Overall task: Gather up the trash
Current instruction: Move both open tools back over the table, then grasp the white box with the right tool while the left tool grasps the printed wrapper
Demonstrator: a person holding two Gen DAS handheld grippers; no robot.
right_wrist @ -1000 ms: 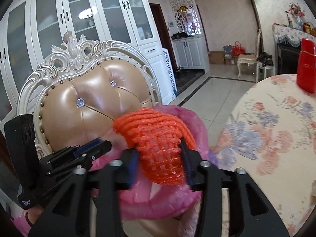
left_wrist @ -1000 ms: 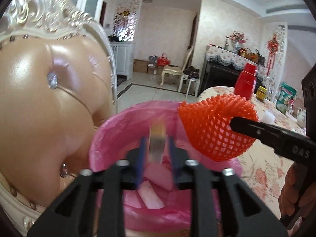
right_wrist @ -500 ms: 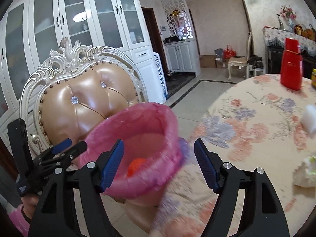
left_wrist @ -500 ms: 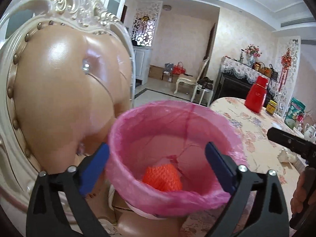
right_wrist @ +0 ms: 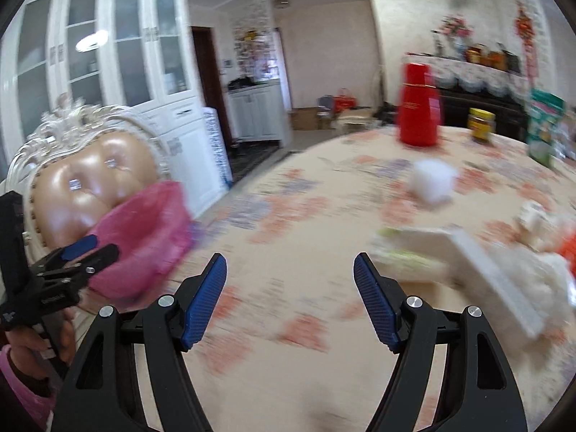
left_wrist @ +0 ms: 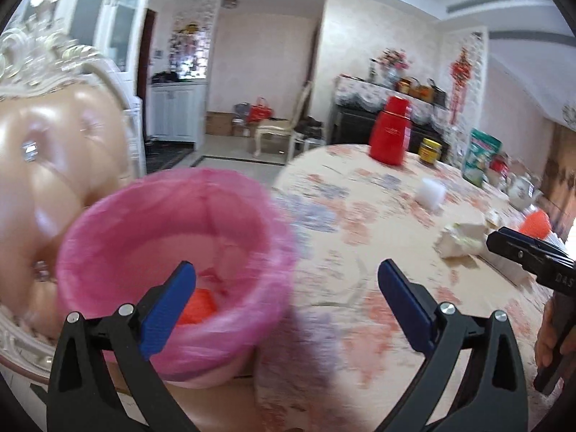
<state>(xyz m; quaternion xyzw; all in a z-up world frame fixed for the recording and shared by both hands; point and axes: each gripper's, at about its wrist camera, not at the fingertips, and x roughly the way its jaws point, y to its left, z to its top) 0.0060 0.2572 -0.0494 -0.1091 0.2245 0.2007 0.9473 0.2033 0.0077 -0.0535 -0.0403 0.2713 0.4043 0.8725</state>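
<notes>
A bin lined with a pink bag (left_wrist: 169, 216) stands on the tan chair seat by the table's edge; an orange foam net (left_wrist: 199, 304) lies inside it. My left gripper (left_wrist: 286, 300) is open and empty, just right of the bin's rim. My right gripper (right_wrist: 289, 298) is open and empty above the floral tablecloth (right_wrist: 288, 216). Crumpled white paper (left_wrist: 462, 239) and a white box (right_wrist: 464, 262) lie on the table to the right, beside another orange net (right_wrist: 568, 248). A white foam piece (right_wrist: 432, 180) sits further back. The bin also shows in the right wrist view (right_wrist: 144, 230).
A tan leather chair with an ornate white frame (right_wrist: 90, 180) stands behind the bin. A red thermos (right_wrist: 419, 108), a yellow-lidded jar (right_wrist: 481, 124) and a green packet (right_wrist: 543, 126) stand at the table's far side.
The right gripper let the orange net drop into the pink bin and opened. The left gripper opened too. Both views have swung right, from the bin toward the table.
</notes>
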